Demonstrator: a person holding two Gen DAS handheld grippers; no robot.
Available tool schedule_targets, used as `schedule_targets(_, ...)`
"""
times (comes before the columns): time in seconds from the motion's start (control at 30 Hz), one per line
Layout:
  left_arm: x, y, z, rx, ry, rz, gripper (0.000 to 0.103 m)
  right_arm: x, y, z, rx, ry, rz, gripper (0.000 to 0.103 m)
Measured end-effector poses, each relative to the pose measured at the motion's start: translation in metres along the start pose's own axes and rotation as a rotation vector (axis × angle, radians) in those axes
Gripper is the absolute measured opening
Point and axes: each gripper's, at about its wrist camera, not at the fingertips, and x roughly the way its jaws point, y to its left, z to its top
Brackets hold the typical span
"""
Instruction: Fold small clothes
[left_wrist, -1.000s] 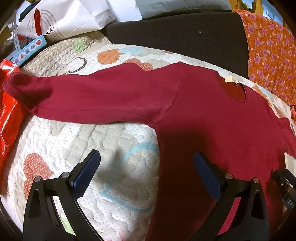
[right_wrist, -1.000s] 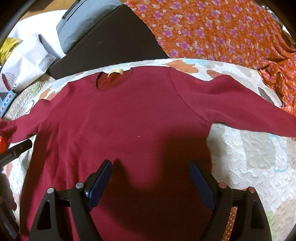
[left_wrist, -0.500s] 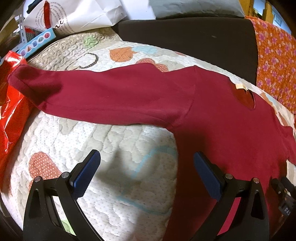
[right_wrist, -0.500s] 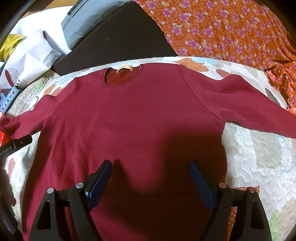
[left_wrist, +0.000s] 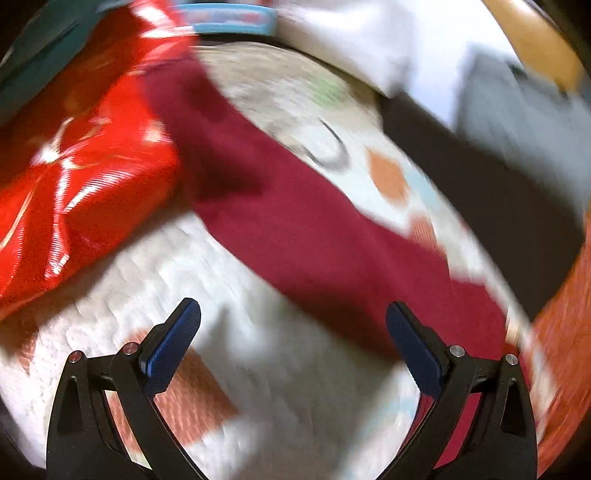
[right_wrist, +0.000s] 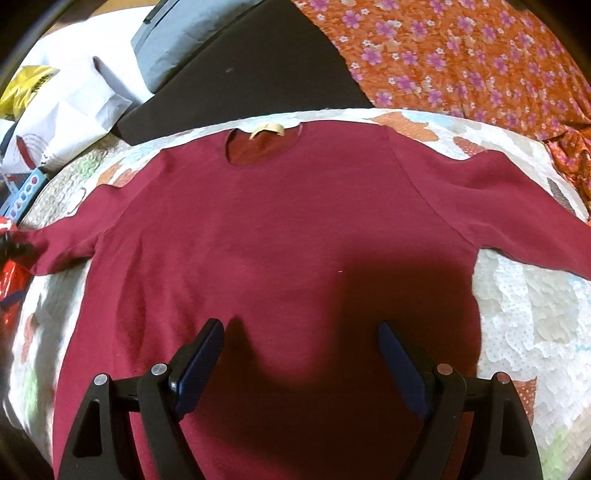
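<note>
The wide-open right tool (right_wrist: 297, 354) hovers over a maroon sweater (right_wrist: 277, 229) spread seemingly flat on a patterned quilt (right_wrist: 524, 317)

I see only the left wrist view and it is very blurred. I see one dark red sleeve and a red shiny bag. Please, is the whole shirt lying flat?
Observer: Yes. In the right wrist view the dark red shirt lies spread flat on the quilt, both sleeves out to the sides.
Operator: Where is the neck opening?
Observer: At the far edge, with a pale label in the collar.
Operator: Is the right hand-held gripper holding the cloth?
Observer: No. The right hand-held gripper is open over the shirt's lower middle, with nothing between its fingers.
</note>
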Motion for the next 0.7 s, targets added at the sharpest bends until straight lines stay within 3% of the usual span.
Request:
schedule_targets(0.13,0.016,0.024,0.028,-0.12,-0.084,0.069,0.101,0.0,0.003,-0.001,-0.013,-0.04,0.022,0.084)
schedule_targets(0.27,0.05,0.029,0.041,-0.121,-0.094,0.095,0.098,0.001,0.005,-0.002,-0.035,-0.041,0.026,0.084)
schedule_targets(0.33,0.054,0.027,0.043,-0.102,-0.148,0.107,0.094,0.001,0.005,-0.003,-0.049,-0.039,0.028,0.084)
schedule_targets(0.4,0.054,0.023,0.045,-0.094,-0.163,0.035,0.069,0.0,0.003,-0.004,-0.051,-0.04,0.034,0.084)
schedule_targets(0.47,0.059,0.011,0.051,-0.008,-0.125,0.011,0.022,0.0,0.002,-0.004,-0.046,-0.04,0.042,0.084)
schedule_targets(0.5,0.056,-0.001,0.051,0.061,-0.133,0.0,0.012,-0.001,0.001,-0.003,-0.046,-0.038,0.048,0.084)
schedule_targets(0.6,0.036,-0.032,0.042,0.132,-0.135,-0.11,0.008,-0.003,-0.004,-0.002,-0.034,-0.04,0.063,0.084)
schedule_targets(0.7,0.001,-0.09,0.016,0.273,-0.098,-0.296,0.007,-0.012,-0.018,0.002,0.024,-0.066,0.077,0.084)
